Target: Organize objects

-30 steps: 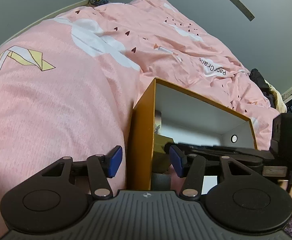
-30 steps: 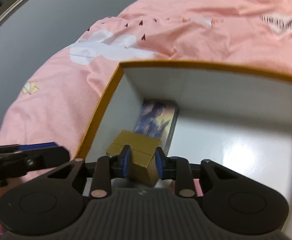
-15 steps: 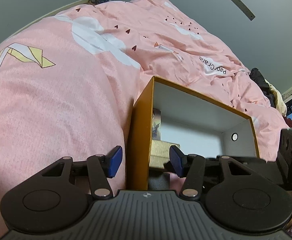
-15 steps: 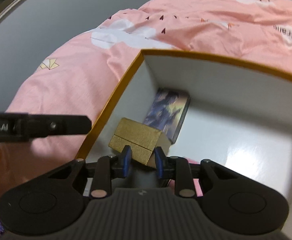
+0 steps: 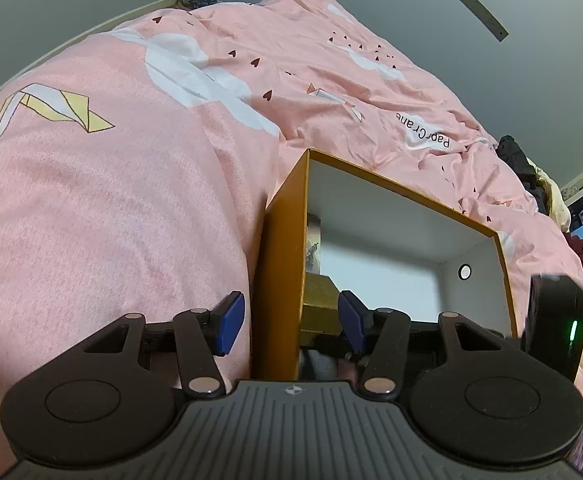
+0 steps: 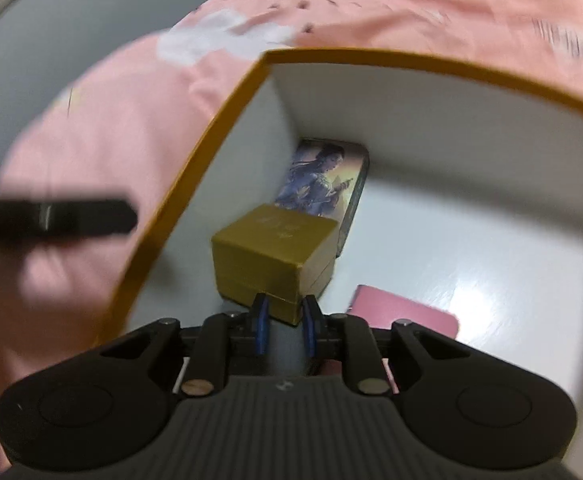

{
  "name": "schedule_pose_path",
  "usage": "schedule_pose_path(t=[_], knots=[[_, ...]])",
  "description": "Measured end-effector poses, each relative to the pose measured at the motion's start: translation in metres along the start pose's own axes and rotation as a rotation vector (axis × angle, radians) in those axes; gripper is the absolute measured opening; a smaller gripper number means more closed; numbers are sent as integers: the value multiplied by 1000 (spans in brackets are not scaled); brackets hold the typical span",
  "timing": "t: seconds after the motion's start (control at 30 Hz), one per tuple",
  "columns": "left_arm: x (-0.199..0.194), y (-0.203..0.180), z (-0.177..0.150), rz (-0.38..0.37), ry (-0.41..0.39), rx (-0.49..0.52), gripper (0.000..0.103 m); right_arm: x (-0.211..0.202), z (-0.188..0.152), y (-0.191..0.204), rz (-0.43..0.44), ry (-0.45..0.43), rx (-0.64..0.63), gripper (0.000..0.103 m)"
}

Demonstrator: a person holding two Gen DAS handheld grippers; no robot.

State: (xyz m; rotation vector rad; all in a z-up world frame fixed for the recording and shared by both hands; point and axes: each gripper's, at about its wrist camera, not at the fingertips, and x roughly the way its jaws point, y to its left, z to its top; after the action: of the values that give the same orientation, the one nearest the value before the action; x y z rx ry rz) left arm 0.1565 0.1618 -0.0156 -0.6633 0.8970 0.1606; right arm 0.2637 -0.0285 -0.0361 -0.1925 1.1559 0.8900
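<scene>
An orange storage box with a white inside (image 6: 227, 120) lies on the pink bed. A small gold box (image 6: 269, 250) rests on its floor by the left wall, with a picture-printed case (image 6: 325, 178) behind it and a pink item (image 6: 403, 314) to its right. My right gripper (image 6: 284, 330) has drawn back from the gold box; its jaws stand narrowly apart with nothing between them. My left gripper (image 5: 289, 322) is open, its jaws either side of the orange box's left wall (image 5: 277, 280). The gold box (image 5: 319, 308) shows inside that wall.
The pink quilt (image 5: 111, 200) rises high on the left of the box. Grey walls lie behind. Dark clothes (image 5: 515, 160) are piled at the far right. The right gripper's body (image 5: 555, 320) shows at the right of the left wrist view.
My right gripper has let go of the gold box, which now rests on the box floor, and pulled back and up. The left gripper has stayed around the box wall.
</scene>
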Motion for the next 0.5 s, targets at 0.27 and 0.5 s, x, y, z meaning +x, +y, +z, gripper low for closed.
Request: schedule_pose_path(t=[0.27, 0.5], knots=[[2, 0, 0, 0, 4, -8, 61, -7, 18, -8, 54, -37, 38, 56], [1, 2, -1, 1, 6, -3, 61, 6, 19, -19, 79, 25, 166, 60]])
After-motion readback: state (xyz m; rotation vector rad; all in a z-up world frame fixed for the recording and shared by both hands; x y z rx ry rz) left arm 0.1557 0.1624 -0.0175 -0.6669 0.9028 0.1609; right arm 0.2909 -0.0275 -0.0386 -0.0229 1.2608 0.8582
